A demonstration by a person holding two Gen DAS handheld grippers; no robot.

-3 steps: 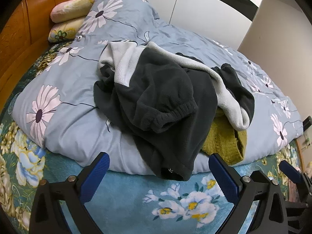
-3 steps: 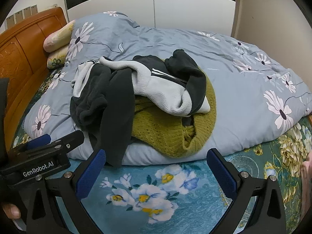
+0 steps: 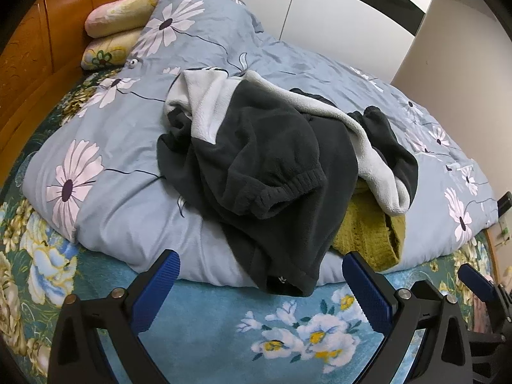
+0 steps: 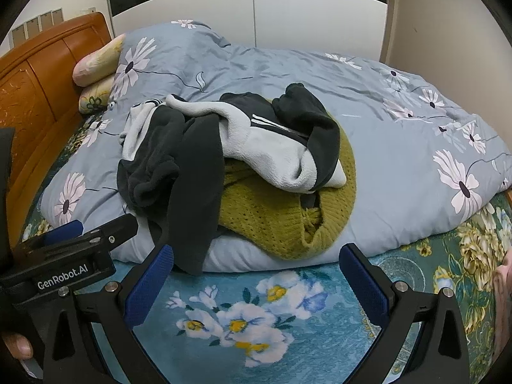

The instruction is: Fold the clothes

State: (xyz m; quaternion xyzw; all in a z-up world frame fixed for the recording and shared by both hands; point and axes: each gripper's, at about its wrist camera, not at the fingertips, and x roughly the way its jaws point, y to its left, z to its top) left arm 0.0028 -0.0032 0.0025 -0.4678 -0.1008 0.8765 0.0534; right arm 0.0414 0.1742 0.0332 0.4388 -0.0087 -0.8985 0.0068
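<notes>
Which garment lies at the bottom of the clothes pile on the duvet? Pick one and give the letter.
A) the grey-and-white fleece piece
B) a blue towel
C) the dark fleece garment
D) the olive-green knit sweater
D: in the right wrist view the olive-green knit sweater lies directly on the duvet, with the grey-and-white fleece piece and the dark fleece garment draped over it.

Clothes pile: 2 garments told apart for sure, 1 dark grey fleece with pale lining at centre, 1 mustard knit sweater under it at 5 o'clock; more underneath can't be told. 2 pillows stacked at 11 o'clock. 1 floral duvet, 1 floral bedsheet, 1 wooden headboard at 9 o'clock. 2 tools: left tool, right tool.
</notes>
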